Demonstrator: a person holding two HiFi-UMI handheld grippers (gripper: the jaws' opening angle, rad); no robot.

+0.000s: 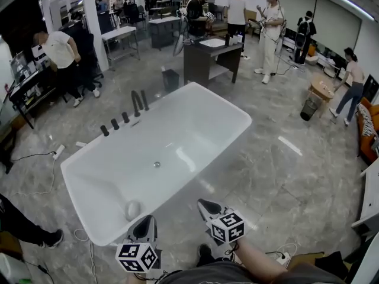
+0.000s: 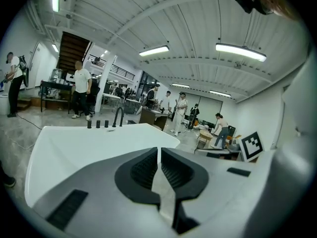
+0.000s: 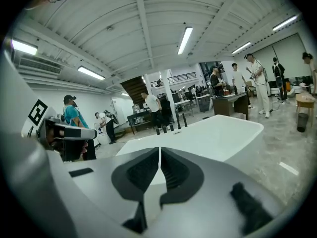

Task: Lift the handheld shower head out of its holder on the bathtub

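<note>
From the head view, the big white bathtub with round corners (image 1: 195, 108) sits in the middle of the grey floor. On its far left rim is a row of short black metal posts (image 1: 115, 124), next to a tall bent black tap (image 1: 139, 102). The handheld shower head should be one of those posts, but they are too small for me to tell which. The left claw (image 1: 146, 222) and the right claw (image 1: 205, 206) are at the near end of the tub, far from the posts. In the tub I see only a small round metal drain (image 1: 156, 164) and a round white bump (image 1: 133, 209). I see no water.

I think these things could go wrong. The posts look smooth and thin, so a claw could slip off one. It could also grab the wrong post. The shower head's hose might snag as it comes up. White cords lie on the floor (image 1: 35, 156) by the tub's left side, and a foot could catch on them.

In the left gripper view, the left claw's two black pads are pressed together with nothing between them. The posts stand far off across the tub.

In the right gripper view, the right claw is also closed tight and empty. Both claws would need to open first, or they would just bump the post.
</note>
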